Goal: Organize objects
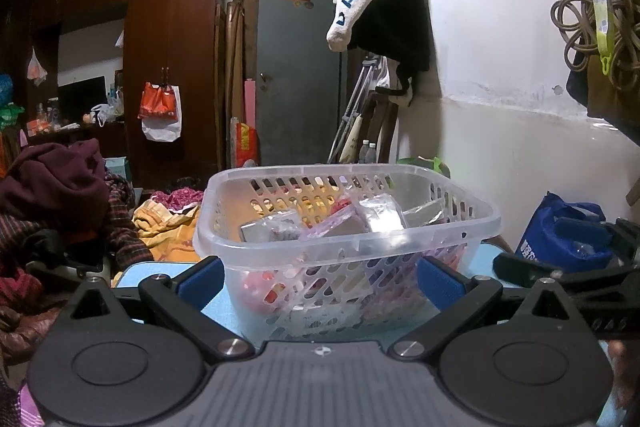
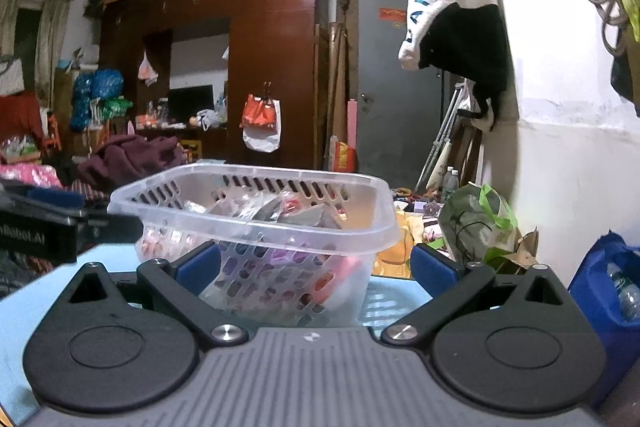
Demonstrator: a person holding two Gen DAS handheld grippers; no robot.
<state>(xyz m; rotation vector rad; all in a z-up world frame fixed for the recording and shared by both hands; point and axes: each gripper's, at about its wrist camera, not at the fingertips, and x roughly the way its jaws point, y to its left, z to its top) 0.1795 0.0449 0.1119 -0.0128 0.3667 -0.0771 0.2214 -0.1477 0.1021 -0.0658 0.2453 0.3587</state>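
A clear plastic basket (image 1: 280,247) with slotted walls stands on a light blue table (image 1: 160,269). It holds several small packets, silvery, pink and red. My left gripper (image 1: 320,279) is open and empty, its blue pads level with the basket's near wall on either side. In the right wrist view the same basket (image 2: 360,227) stands just ahead and a little left. My right gripper (image 2: 316,267) is open and empty, with the basket's near right corner between its pads. The right gripper shows at the right edge of the left wrist view (image 1: 568,275).
A blue bag (image 1: 560,231) sits right of the basket, and shows with a water bottle in the right wrist view (image 2: 600,291). A green plastic bag (image 2: 480,223) lies behind the table. Heaped clothes (image 1: 56,195) lie to the left. A white wall (image 1: 520,107) runs along the right.
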